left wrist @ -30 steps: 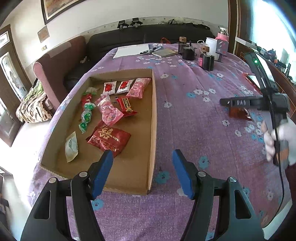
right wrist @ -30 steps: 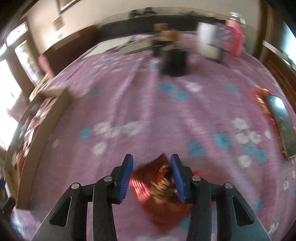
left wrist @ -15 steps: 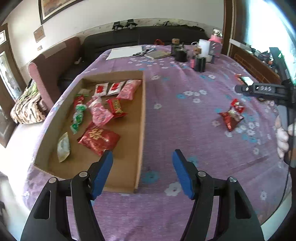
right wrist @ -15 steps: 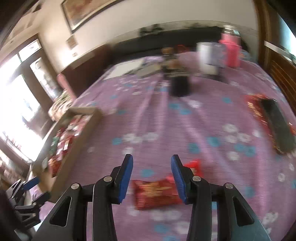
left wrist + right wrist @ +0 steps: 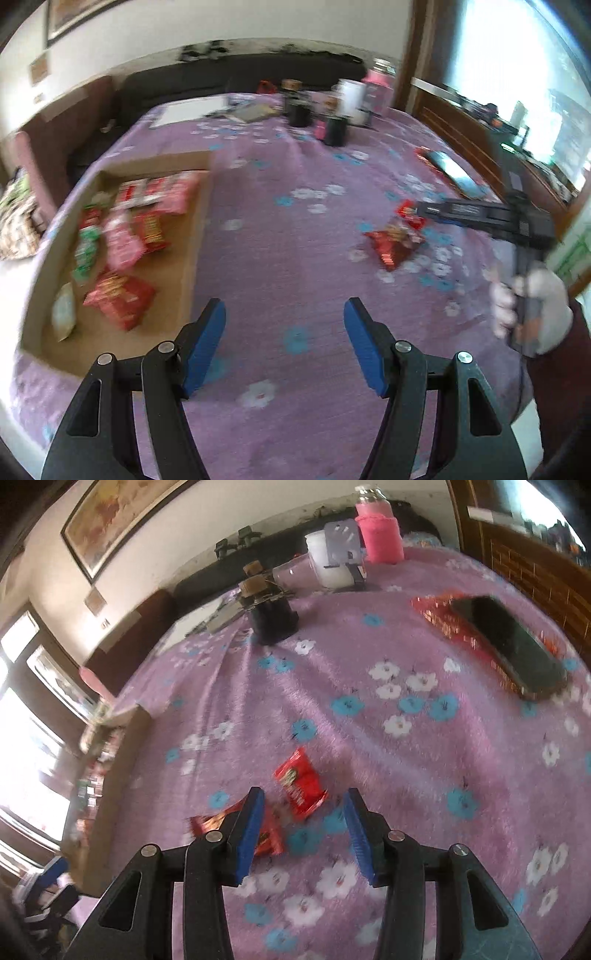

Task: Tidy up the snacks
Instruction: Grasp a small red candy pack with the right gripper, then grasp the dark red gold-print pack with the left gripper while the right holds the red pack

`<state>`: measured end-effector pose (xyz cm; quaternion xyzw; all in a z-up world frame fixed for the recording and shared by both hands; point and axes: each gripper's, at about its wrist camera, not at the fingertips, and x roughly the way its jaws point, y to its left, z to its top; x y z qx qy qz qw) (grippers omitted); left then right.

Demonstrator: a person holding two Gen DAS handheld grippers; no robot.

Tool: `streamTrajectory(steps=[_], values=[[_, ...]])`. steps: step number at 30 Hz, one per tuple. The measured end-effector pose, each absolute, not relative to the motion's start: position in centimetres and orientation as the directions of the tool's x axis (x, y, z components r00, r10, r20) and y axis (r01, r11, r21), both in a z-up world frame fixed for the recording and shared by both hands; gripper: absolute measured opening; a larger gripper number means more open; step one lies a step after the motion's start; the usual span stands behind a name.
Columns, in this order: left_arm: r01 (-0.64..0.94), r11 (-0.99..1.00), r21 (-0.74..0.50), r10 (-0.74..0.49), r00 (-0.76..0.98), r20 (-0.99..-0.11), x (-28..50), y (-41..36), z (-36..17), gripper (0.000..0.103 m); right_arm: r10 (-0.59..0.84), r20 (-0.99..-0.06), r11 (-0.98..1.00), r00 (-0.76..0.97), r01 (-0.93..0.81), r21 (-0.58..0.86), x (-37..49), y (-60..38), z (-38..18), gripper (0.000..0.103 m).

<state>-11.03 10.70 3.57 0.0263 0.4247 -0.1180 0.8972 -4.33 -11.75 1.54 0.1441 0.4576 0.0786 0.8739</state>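
Off to the left of my left tongs (image 5: 283,345) sits the cardboard tray (image 5: 186,258), its floor strewn with snack packets (image 5: 120,301) in red, pink and green; its near right corner lies just beside my left blue pad. My left tongs are spread wide over the purple flowered cloth (image 5: 288,236) on the counter, with nothing between the pads. Ahead and to their right, two red packets lie on the cloth, touching each other, under the nose of my other tool.

My right tongs (image 5: 301,832) hang over those same two packets with the jaws parted; they have just been opening, and the pads press on nothing. The small red packet (image 5: 300,784) lies in the gap just ahead of the pads, flat on the cloth. The larger red packet (image 5: 266,836) lies partly behind my left pad, poking out to its left. Far ahead to the right, a dark phone (image 5: 511,646) rests on a red sheet (image 5: 436,616).
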Motion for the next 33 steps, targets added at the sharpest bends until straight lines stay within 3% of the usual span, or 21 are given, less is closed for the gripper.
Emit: streamTrajectory(steps=[4,6,7,8,15,25,27,28,33], values=[[0.32,0.947,-0.025,-0.217,0.583,-0.783,-9.6,7.4,2.7,0.066,0.241,-0.8,0.964,0.549,-0.038,0.264,-2.1,-10.3,0.5,0.048],[0.383,0.924,0.003,-0.237,0.578,-0.781,-9.0,5.5,2.5,0.066,0.212,-0.805,0.974,0.554,-0.055,0.219,-2.0,-9.9,0.5,0.043],[0.404,0.915,0.011,-0.244,0.574,-0.782,-8.7,4.9,2.4,0.066,0.194,-0.811,0.979,0.552,-0.051,0.2,-2.0,-10.0,0.5,0.025],[0.424,0.905,0.017,-0.252,0.569,-0.783,-8.3,4.2,2.3,0.066,0.192,-0.817,0.979,0.544,-0.049,0.198,-2.1,-10.2,0.4,0.019],[0.581,0.812,0.048,-0.321,0.515,-0.794,-4.5,-0.7,0.7,0.066,0.195,-0.816,0.973,0.544,-0.005,0.229,-4.2,-14.7,0.2,0.018],[0.612,0.788,0.06,-0.3,0.469,-0.831,-1.4,-3.6,-2.4,0.066,0.228,-0.803,0.963,0.551,-0.006,0.269,-6.8,-17.0,0.4,0.018],[0.602,0.797,0.041,-0.301,0.455,-0.838,-1.5,-3.6,-2.3,0.059,0.234,-0.799,0.961,0.554,-0.009,0.276,-6.9,-16.9,0.4,0.018],[0.606,0.795,0.018,-0.316,0.441,-0.84,-1.4,-3.7,-2.2,0.04,0.236,-0.797,0.96,0.556,-0.008,0.279,-7.0,-16.9,0.5,0.018],[0.579,0.815,0.032,-0.291,0.456,-0.841,-2.0,-3.2,-1.8,0.035,0.259,-0.779,0.952,0.571,-0.016,0.305,-7.5,-16.5,1.3,0.018]])
